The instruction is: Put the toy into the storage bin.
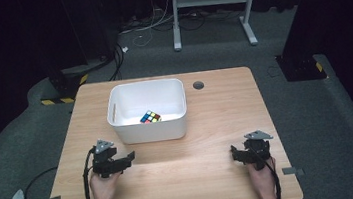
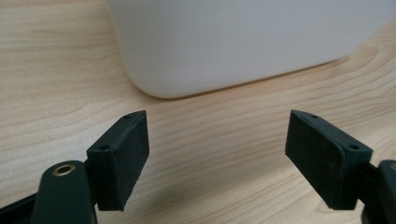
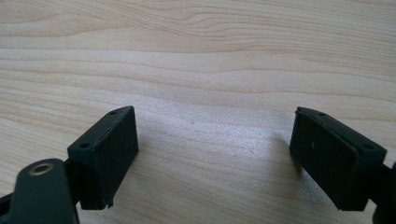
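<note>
Grippers first: left black two-jaw gripper point(image 1: 130, 158) sits low over the light wooden table point(image 1: 207, 126), held from behind by the person's left hand point(image 1: 105, 187), jaws spread with nothing between them; its own view shows bare wood grain between the pads and the rounded corner of the white plastic bin point(image 2: 243, 42) just ahead. Right black two-jaw gripper point(image 1: 234, 154) rests near the table's right front edge in the right hand point(image 1: 262, 176), jaws likewise spread and empty, only wood in front of it. Multicoloured puzzle cube point(image 1: 150, 116) lies on the bin's floor, toward the near wall, well apart from both grippers. Judgement: cube is already in the bin, or waiting to be lifted out; can't tell which, and both grippers look parked. If the cube is to come out, the left gripper would need to rise over the near rim point(image 1: 147, 125), drop in, and straddle two flat faces squarely before squeezing.
</note>
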